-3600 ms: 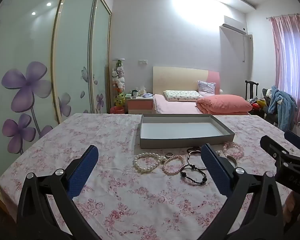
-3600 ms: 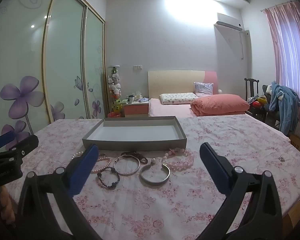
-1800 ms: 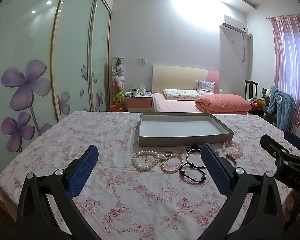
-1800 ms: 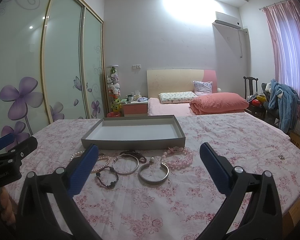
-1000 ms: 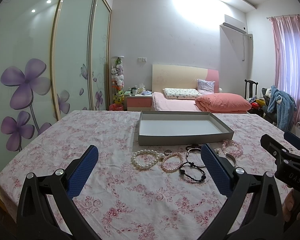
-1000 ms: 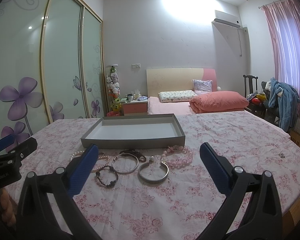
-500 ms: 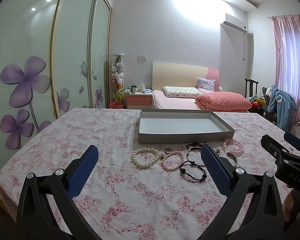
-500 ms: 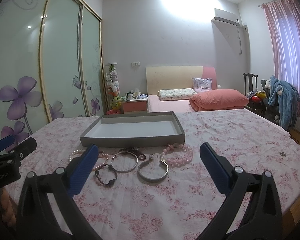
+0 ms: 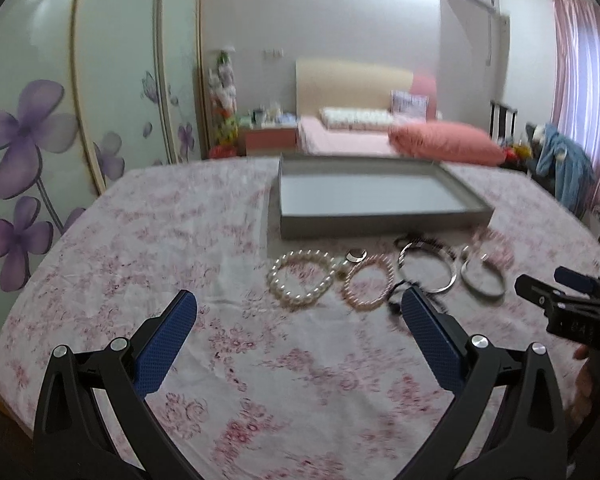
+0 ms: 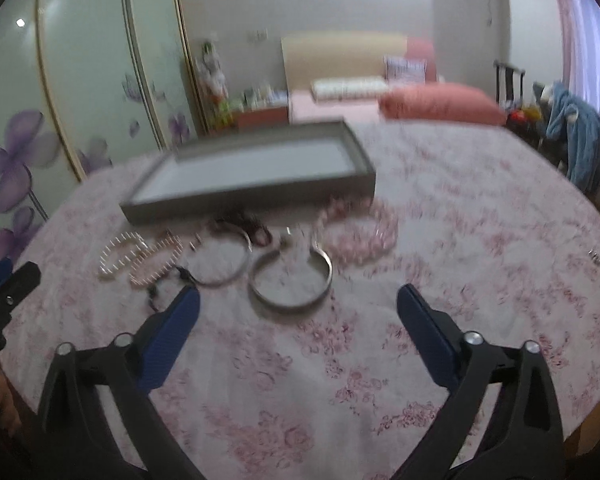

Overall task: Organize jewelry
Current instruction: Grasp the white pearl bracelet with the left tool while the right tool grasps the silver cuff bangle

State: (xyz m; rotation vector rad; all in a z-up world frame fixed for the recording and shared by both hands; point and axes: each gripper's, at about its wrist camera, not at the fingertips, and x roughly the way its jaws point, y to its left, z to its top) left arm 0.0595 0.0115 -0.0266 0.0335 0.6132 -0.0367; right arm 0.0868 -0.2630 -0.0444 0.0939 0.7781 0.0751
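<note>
A grey tray (image 9: 380, 226) with a bare white floor sits on the floral tablecloth. In front of it lies a row of bracelets: white pearls (image 9: 300, 280), pink beads (image 9: 368, 284), a silver bangle (image 9: 426, 270) and an open silver cuff (image 9: 482, 278). My left gripper (image 9: 298, 300) hovers open just short of the pearls. My right gripper (image 10: 298, 294) stands wide above the cloth, just short of the silver cuff (image 10: 290, 280). Its jaws are closing with nothing between them. A chunky pink bracelet (image 10: 360, 232) lies beyond, near the tray (image 10: 252, 200). The black bead bracelet (image 10: 160, 292) is partly hidden by a finger.
A small metal piece (image 10: 594, 256) lies alone near the table's right edge. Sliding wardrobe doors (image 9: 40, 140) stand to the left, a bed (image 9: 380, 140) is behind the table, and a chair with a blue garment (image 10: 576, 136) is at the right.
Both grippers have tipped downward and come closer to the row of bracelets, which now sits larger and lower in both views. Both views are motion-blurred.
</note>
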